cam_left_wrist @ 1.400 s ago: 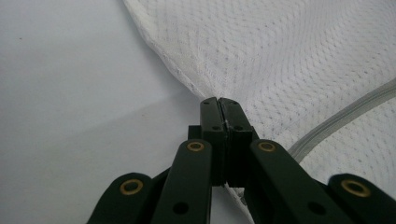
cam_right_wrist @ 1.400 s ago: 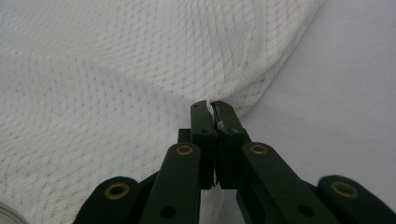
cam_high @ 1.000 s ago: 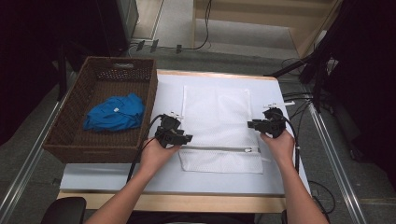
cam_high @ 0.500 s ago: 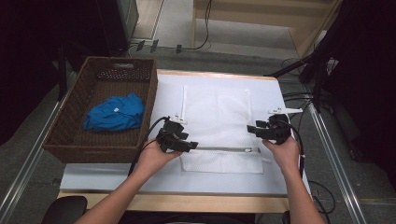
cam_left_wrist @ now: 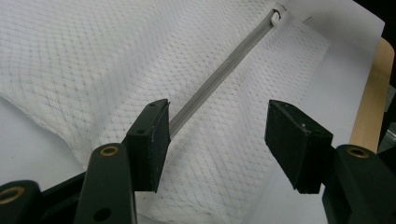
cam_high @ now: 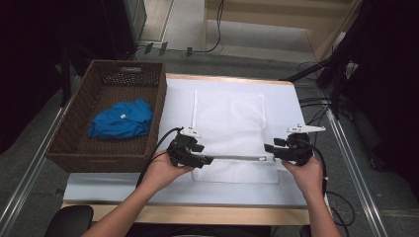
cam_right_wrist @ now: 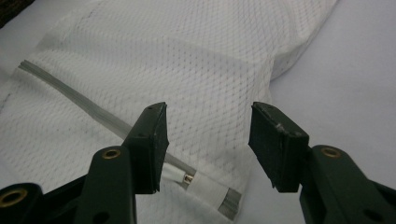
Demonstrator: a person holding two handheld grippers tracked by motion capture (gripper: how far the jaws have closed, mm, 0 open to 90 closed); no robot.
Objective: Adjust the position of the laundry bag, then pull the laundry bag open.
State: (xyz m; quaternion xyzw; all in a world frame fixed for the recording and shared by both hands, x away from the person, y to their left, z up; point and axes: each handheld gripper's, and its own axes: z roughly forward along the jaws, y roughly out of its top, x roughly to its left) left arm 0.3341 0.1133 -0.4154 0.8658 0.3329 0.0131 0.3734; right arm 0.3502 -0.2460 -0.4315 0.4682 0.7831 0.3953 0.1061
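A white mesh bag (cam_high: 227, 118) lies flat on the white table cover, with a grey zipper (cam_high: 237, 158) running across it near the front. My left gripper (cam_high: 205, 160) is at the zipper's left end. Its jaws have just been opening and straddle the zipper (cam_left_wrist: 219, 79) without pressing it. My right gripper (cam_high: 269, 148) is at the right end. Its jaws have also just been opening and hover over the mesh (cam_right_wrist: 187, 56). The zipper pull (cam_right_wrist: 187, 178) lies beside its left pad. Neither gripper grips anything.
A brown wicker basket (cam_high: 74, 143) stands at the table's left and holds a blue garment (cam_high: 121, 120). The white cover (cam_high: 178, 106) ends at a wooden front edge (cam_high: 197, 215). Cables (cam_high: 316, 103) trail off the right side.
Both hands have drawn back toward the front edge, the right one further and slightly to the right. The bag has stayed flat on the table.
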